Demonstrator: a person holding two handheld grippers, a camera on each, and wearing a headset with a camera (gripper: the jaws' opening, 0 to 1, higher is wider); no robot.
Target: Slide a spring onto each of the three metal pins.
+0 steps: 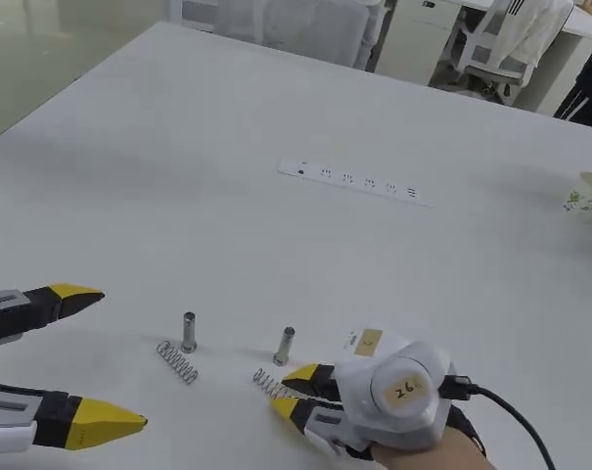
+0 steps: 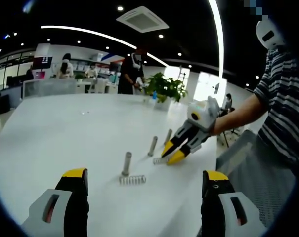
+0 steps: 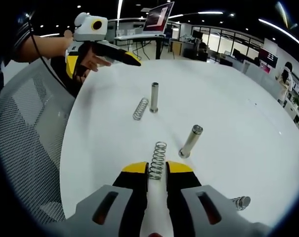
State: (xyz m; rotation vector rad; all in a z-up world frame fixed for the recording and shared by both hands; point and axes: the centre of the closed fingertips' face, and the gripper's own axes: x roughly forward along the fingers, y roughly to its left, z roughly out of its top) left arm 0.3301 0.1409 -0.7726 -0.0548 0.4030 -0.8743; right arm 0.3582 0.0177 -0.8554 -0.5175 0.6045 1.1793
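Two metal pins stand upright on the white table, one (image 1: pixel 189 331) to the left and one (image 1: pixel 285 345) to the right. A loose spring (image 1: pixel 177 361) lies beside the left pin. My right gripper (image 1: pixel 288 390) sits low on the table just right of the second pin. Its yellow tips are shut on the end of a second spring (image 3: pixel 157 160), which lies flat and points at the pin (image 3: pixel 191 141). A third pin (image 2: pixel 168 136) stands behind the right gripper (image 2: pixel 176 150). My left gripper (image 1: pixel 95 357) hovers at the left, open and holding nothing.
A white power strip (image 1: pixel 359 181) lies across the middle of the table. A paper cup (image 1: pixel 589 191) stands at the far right. Chairs stand along the far edge. The table's near edge is close behind both grippers.
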